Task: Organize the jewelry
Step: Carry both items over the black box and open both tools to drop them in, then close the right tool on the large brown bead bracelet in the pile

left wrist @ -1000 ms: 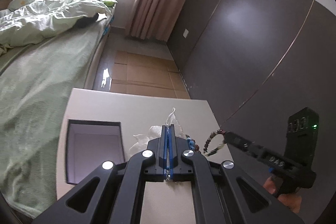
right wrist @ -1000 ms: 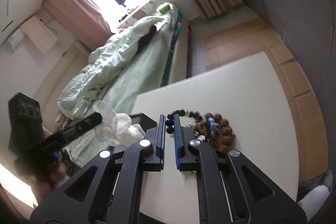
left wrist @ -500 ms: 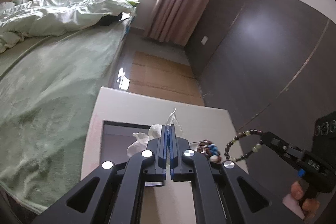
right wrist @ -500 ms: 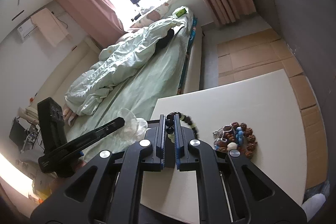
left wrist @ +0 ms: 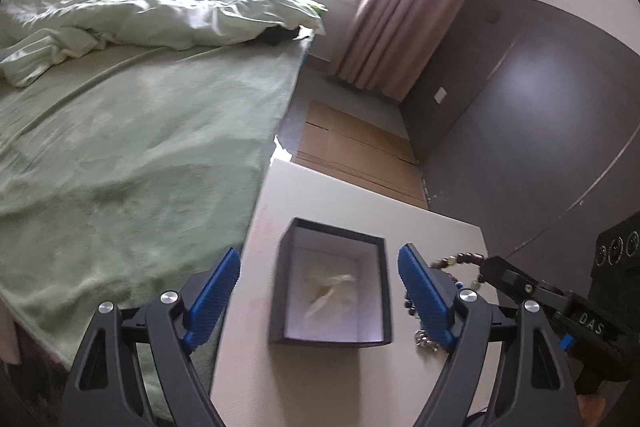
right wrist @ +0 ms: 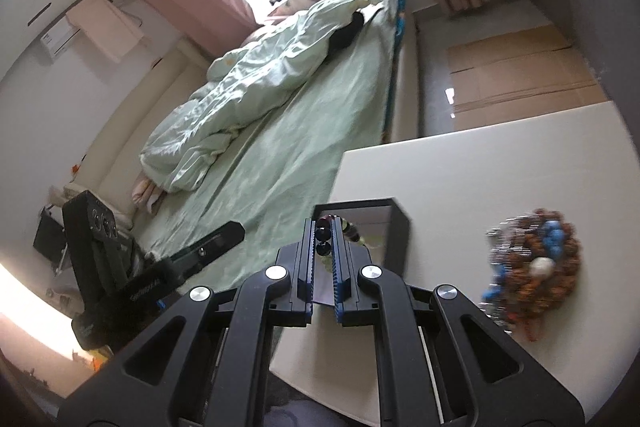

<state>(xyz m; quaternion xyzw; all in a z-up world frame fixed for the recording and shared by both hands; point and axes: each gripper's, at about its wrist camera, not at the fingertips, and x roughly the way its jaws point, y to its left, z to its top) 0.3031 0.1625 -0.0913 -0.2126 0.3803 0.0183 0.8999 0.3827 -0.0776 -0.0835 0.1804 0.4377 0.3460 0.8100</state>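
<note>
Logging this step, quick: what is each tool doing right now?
Left tool: open, jaws just opened, holding nothing, over the box.
Right tool: shut on the bracelet.

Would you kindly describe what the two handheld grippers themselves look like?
Both are matte black plastic with silver pivot screws and ribbed blue pads. The left gripper has angular, cut-out arms; the right gripper looks identical, and "DAS" lettering shows on its body in the left wrist view.
</note>
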